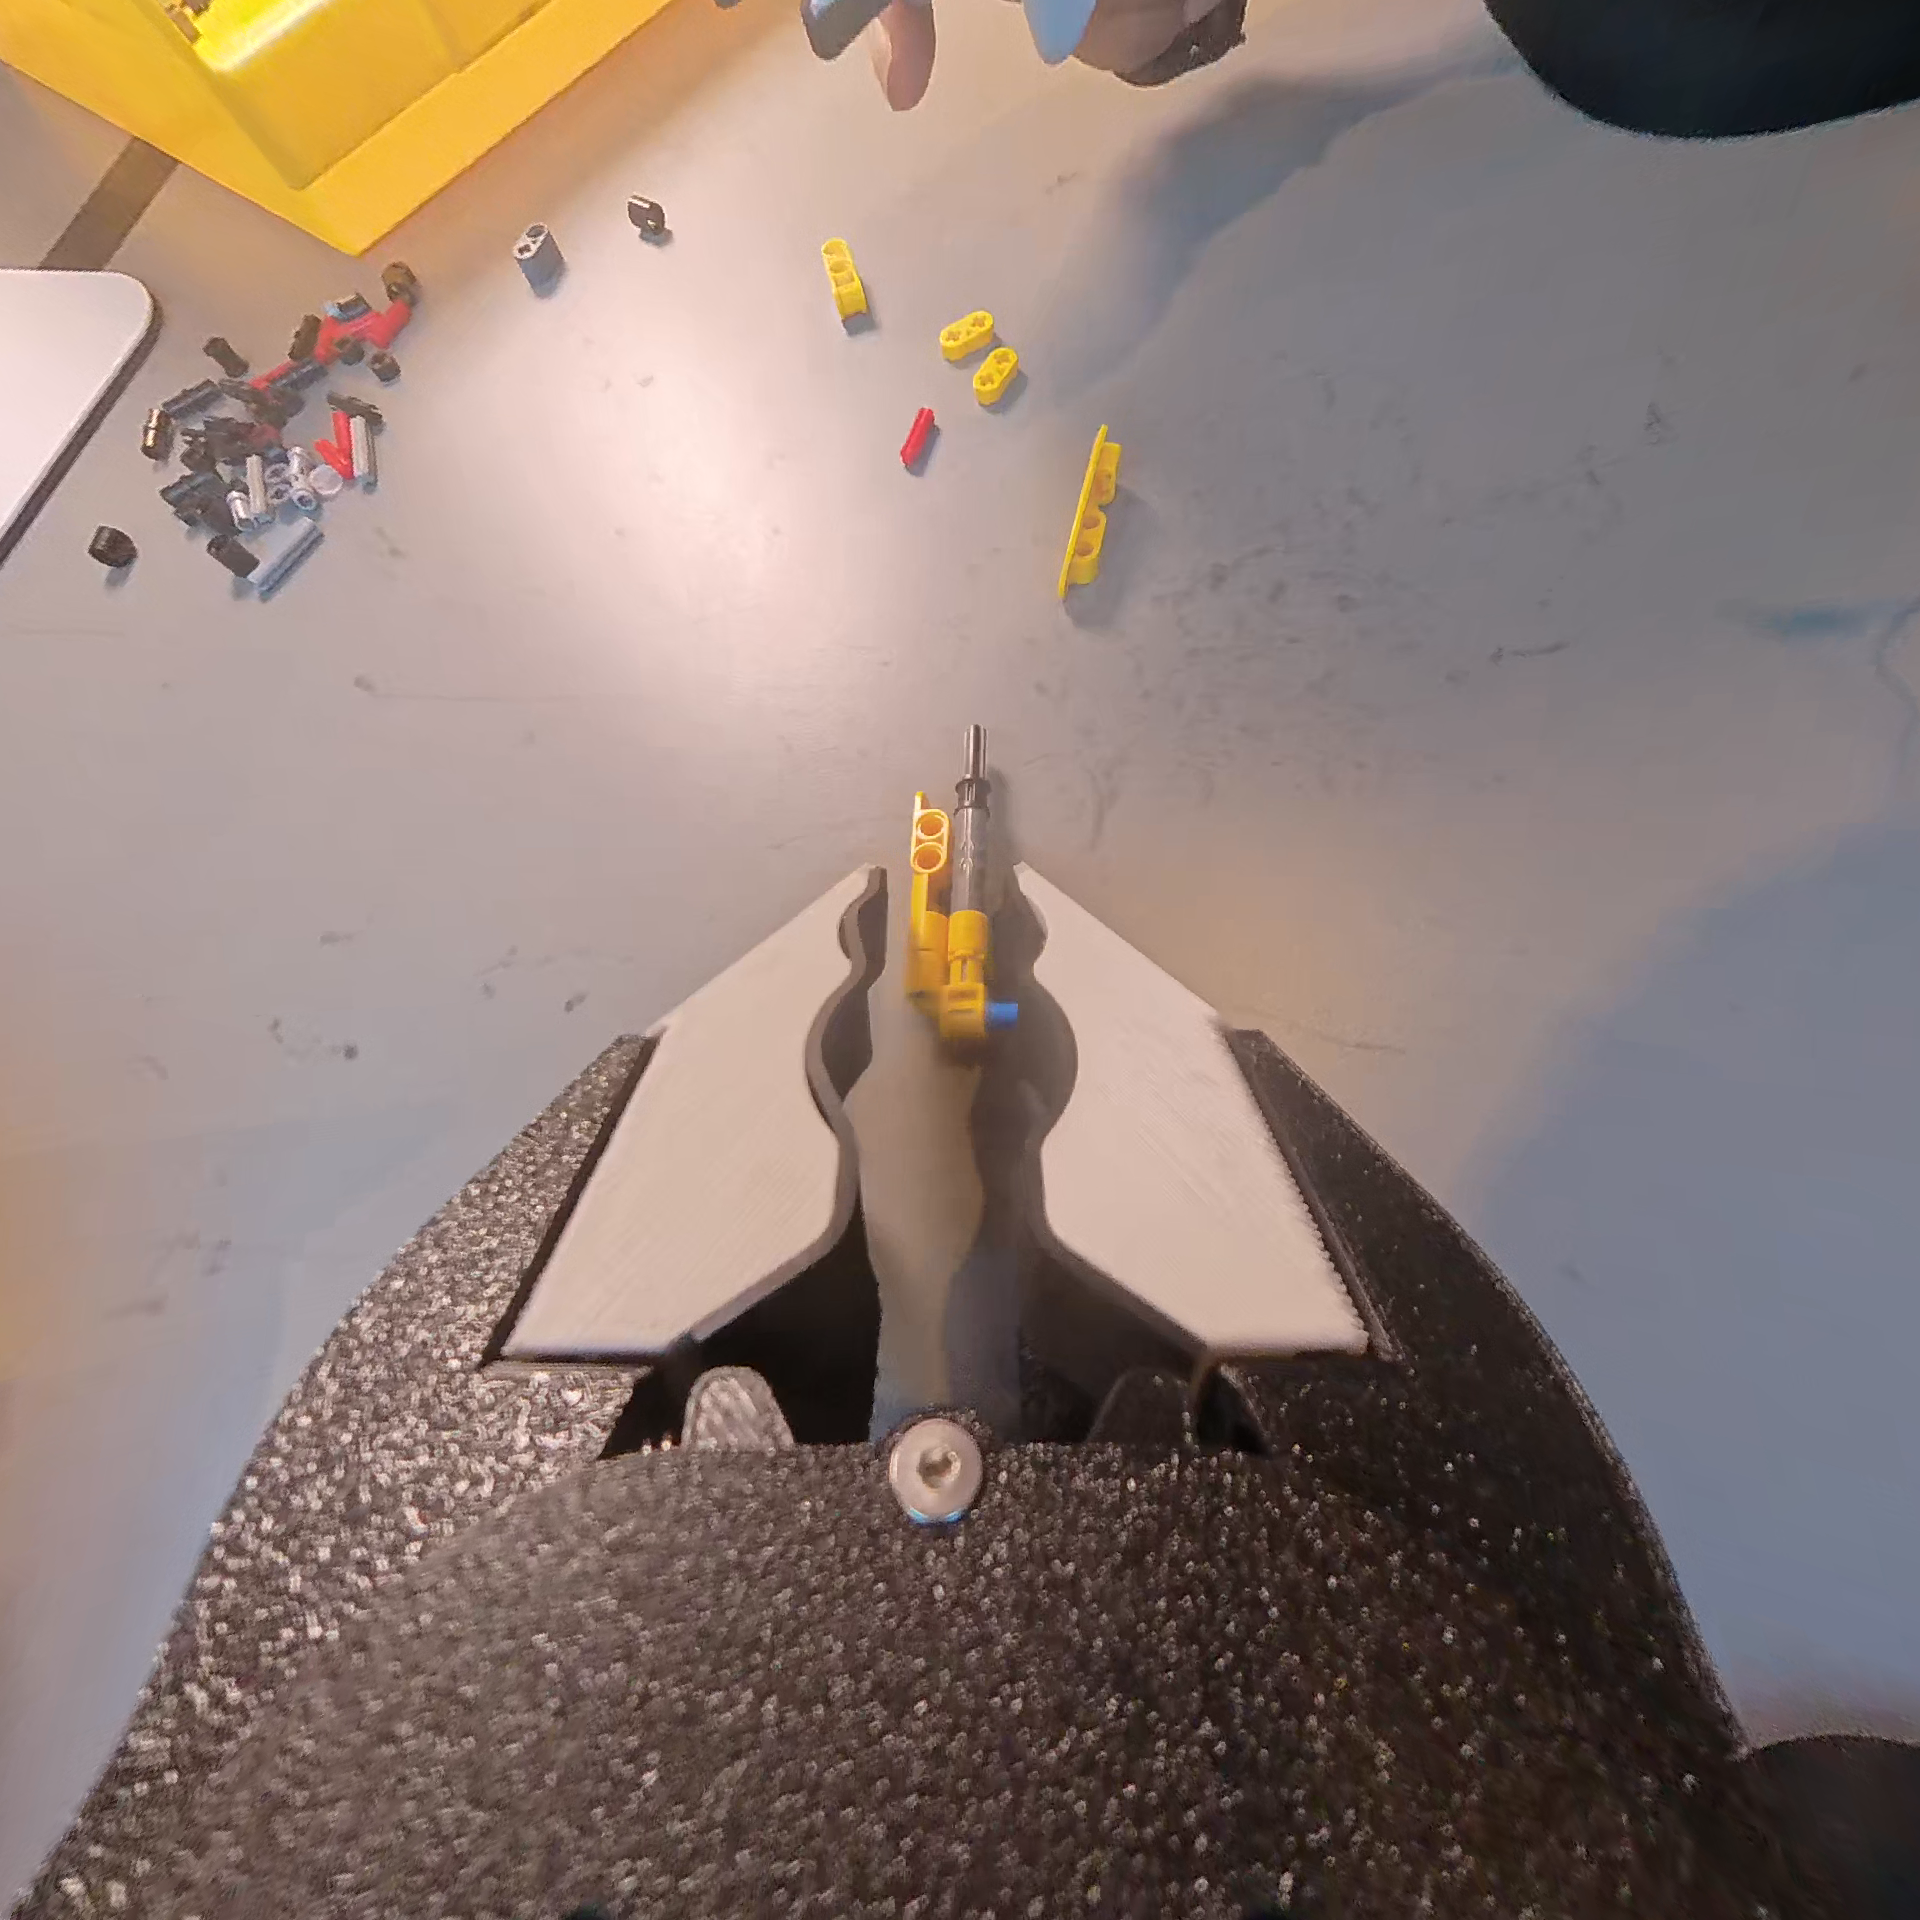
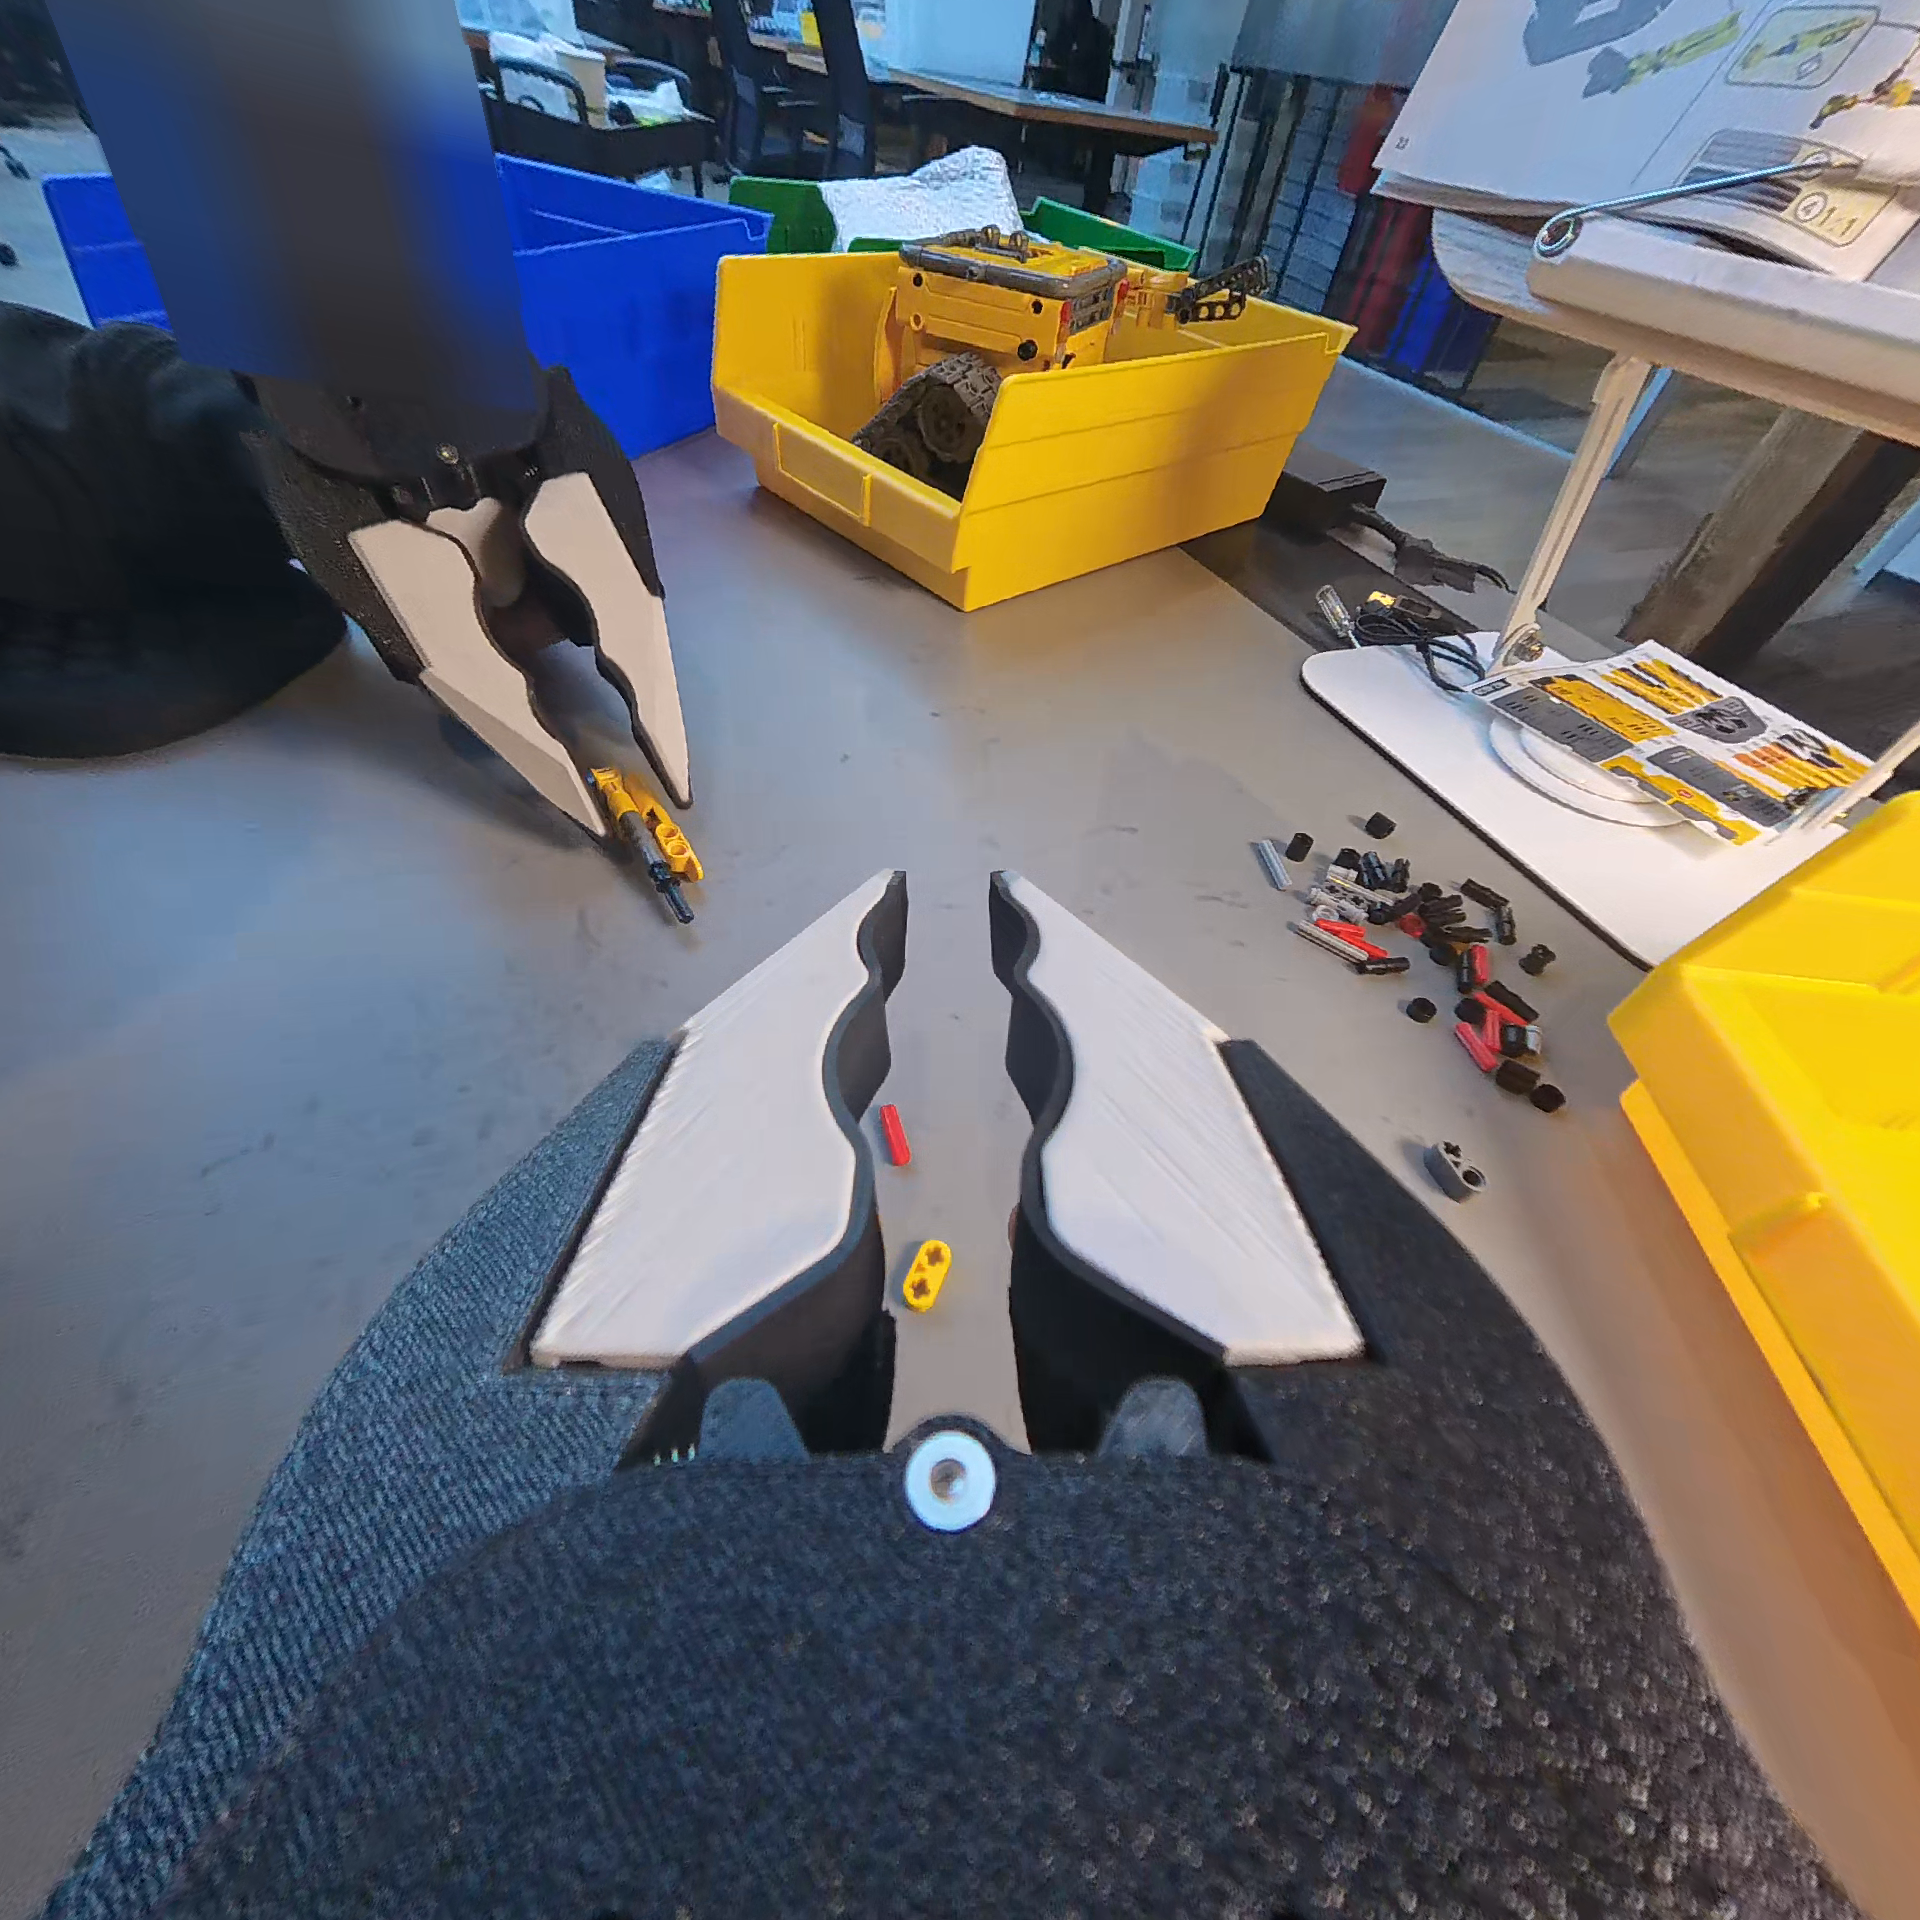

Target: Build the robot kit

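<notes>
My left gripper (image 1: 948, 878) is shut on a small assembly (image 1: 961, 935) of yellow connectors, a blue pin and a black axle. The axle points forward past the fingertips, close to the grey table. The right wrist view shows this gripper (image 2: 639, 812) tilted down at the left with the assembly (image 2: 649, 821) between its tips. My right gripper (image 2: 948, 883) is open and empty, hovering over the table. Seen between its fingers, a red pin (image 2: 894, 1132) and a yellow two-hole beam (image 2: 926, 1274) lie on the table below.
A pile of small black, red and grey pins (image 2: 1423, 956) lies to the right, also in the left wrist view (image 1: 260, 447). A long yellow beam (image 1: 1091, 514) and short yellow beams (image 1: 966, 335) lie loose. A yellow bin (image 2: 1039, 499) holds a tracked model. Another yellow bin (image 2: 1787, 1143) and a white stand base (image 2: 1455, 748) are at the right. My right fingertips sit around 15 cm from my left ones.
</notes>
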Tool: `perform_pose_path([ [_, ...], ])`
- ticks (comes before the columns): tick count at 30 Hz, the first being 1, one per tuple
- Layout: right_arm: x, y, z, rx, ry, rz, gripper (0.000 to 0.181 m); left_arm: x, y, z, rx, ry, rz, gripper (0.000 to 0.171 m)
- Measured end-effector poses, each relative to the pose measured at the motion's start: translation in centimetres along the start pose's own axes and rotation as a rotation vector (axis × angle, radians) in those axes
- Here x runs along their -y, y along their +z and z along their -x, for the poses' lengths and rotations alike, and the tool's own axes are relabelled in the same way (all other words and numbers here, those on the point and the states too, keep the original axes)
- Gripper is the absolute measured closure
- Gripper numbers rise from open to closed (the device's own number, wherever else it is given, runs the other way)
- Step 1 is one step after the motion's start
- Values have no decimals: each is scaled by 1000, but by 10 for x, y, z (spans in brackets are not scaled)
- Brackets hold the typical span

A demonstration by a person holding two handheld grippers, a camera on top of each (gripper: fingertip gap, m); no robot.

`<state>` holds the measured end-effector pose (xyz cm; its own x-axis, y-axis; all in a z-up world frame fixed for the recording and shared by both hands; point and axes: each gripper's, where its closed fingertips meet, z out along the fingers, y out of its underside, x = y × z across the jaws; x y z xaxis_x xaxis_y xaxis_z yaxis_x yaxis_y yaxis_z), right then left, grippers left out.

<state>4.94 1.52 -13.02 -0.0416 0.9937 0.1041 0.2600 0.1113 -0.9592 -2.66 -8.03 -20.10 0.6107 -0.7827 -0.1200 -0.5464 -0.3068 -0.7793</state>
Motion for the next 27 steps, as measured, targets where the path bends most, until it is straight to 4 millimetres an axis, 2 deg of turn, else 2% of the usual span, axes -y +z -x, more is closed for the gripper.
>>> perform_pose_path([
  [3,-1,-1,-2,-6,5,-1,165,5,-4,1,-7,-24,-35,149],
  [6,0,-2,-6,-18,9,-12,166,18,-10,8,3,-83,-127,143],
  [11,4,-5,-15,-58,24,-50,165,43,-33,44,138,-223,-344,131],
  [15,12,-11,-25,-107,37,-99,165,54,-59,72,270,-316,-498,128],
  [18,16,-16,-33,-144,54,-131,165,57,-75,85,343,-346,-576,130],
  [23,20,-22,-43,-195,71,-164,163,56,-86,96,462,-325,-581,134],
  [27,19,-24,-48,-225,70,-168,160,57,-88,95,498,-287,-574,137],
])
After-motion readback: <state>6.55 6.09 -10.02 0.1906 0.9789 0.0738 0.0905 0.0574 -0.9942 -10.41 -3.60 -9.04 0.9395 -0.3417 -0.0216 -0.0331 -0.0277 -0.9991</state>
